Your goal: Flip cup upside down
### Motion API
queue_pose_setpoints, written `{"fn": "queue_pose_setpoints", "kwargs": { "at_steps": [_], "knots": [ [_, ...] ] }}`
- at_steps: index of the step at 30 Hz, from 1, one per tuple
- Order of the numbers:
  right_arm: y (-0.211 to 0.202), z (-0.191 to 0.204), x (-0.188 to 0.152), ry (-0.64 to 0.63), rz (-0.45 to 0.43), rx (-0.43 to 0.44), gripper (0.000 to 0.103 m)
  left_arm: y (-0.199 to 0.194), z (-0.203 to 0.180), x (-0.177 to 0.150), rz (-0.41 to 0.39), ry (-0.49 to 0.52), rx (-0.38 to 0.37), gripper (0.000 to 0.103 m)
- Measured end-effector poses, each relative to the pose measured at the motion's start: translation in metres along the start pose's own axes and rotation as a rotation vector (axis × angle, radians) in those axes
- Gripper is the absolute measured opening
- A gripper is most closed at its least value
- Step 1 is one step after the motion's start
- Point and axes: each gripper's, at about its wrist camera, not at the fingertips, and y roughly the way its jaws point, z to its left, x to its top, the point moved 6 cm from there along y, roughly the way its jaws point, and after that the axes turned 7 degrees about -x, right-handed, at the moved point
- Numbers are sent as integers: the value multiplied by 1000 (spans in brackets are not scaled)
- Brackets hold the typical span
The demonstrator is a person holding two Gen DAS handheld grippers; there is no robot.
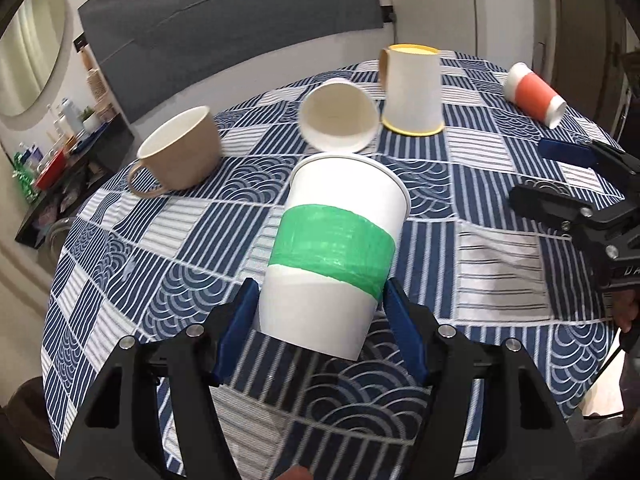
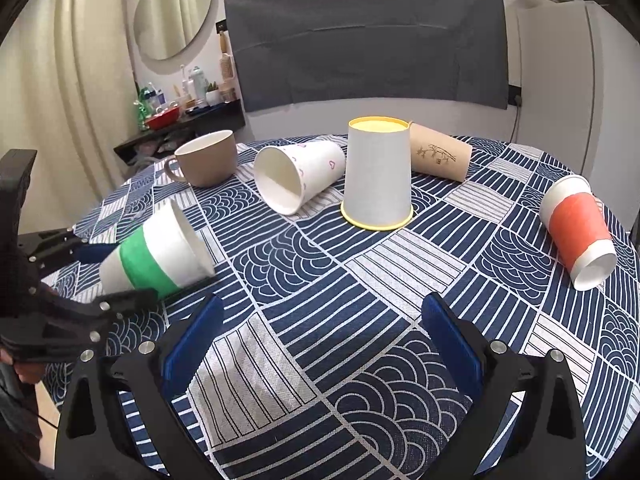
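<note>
STEP: your left gripper [image 1: 320, 312] pinches the base end of the white paper cup with the green band [image 1: 336, 240], tilted, mouth pointing away, rim low by the patterned tablecloth [image 2: 320, 280] | NEXT: likely roll the wrist mouth-down, then lower | RIGHT: your right gripper [image 2: 320, 344] spread, empty, well to the side | HIDDEN: cup's base and rim contact unclear.

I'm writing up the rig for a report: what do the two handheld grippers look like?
Both match: the left gripper and right gripper have black angular linkage frames, silver round bolts, and flat blue finger pads. White lettering, cut off, marks the right gripper's body in the left wrist view.
</note>
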Motion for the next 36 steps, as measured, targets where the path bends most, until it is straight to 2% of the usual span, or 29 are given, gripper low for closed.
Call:
{"fn": "queue_pose_setpoints", "kwargs": {
  "at_steps": [6, 7, 11, 13, 18, 22, 25, 29, 31, 36],
  "knots": [
    [-1, -8, 1, 41, -7, 12, 95, 6, -22, 9, -19, 26, -28, 67],
    [-1, -9, 1, 47, -6, 14, 95, 7, -24, 10, -23, 25, -26, 72],
    [-2, -11, 2, 62, -11, 33, 95, 2, -19, 13, -44, 15, -18, 80],
    [-1, -11, 2, 68, -5, 51, 95, -1, -15, 13, -53, 7, -10, 91],
    [-3, -11, 4, 41, 1, 100, 95, -10, 5, 3, -54, -54, 0, 97],
    [-11, -2, 8, -94, -7, 132, 95, -18, 30, -12, -68, -141, 17, 97],
    [-25, 15, 16, -257, -31, 165, 95, -23, 48, -24, -71, -197, 30, 97],
    [-43, 58, 22, -582, -37, 200, 95, -25, 64, -38, -57, -230, 62, 97],
    [-44, 76, 25, -705, -31, 200, 95, -25, 70, -43, -51, -239, 72, 97],
    [-28, 125, 30, -1030, 15, 213, 95, -20, 84, -51, -36, -272, 92, 97]
  ]
}}
